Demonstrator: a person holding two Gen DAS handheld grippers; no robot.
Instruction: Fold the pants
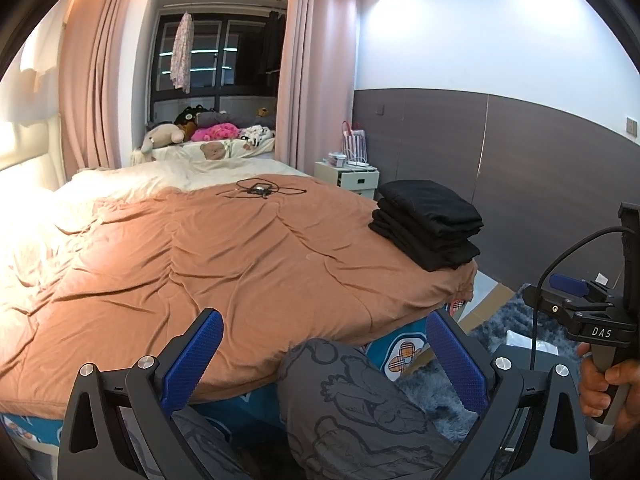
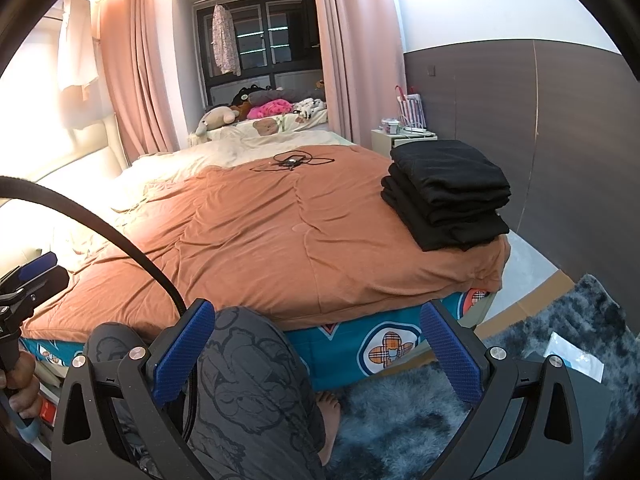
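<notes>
While both grippers hang low in front of the bed [image 1: 240, 248], its brown quilt [image 2: 280, 240] spreads wide and mostly bare, reaching from the near edge back to a cream sheet [image 1: 132, 184] by the headboard side. The quilt's near edge drops over a teal patterned bed side [image 2: 380, 344], and its right corner ends just above the floor gap beside the dark wall panel [image 1: 540, 168]. A grey shag rug [image 2: 400, 420] covers the floor below that corner. The person's knee [image 1: 344, 392] in grey printed trousers stands against the near edge, between the left gripper's fingers in that view. The pants [image 2: 448, 192], black and folded into a stack, sit on the quilt at its right edge near the corner, well apart from both grippers. A small device with looped cables [image 1: 260, 190] lies far back on the quilt. The left gripper [image 1: 324, 364] has its blue pads [image 1: 196, 360] spread wide, holding nothing; the right gripper [image 2: 316, 360] is likewise spread and empty, its pads [image 2: 452, 352] framing the knee and bed side.
</notes>
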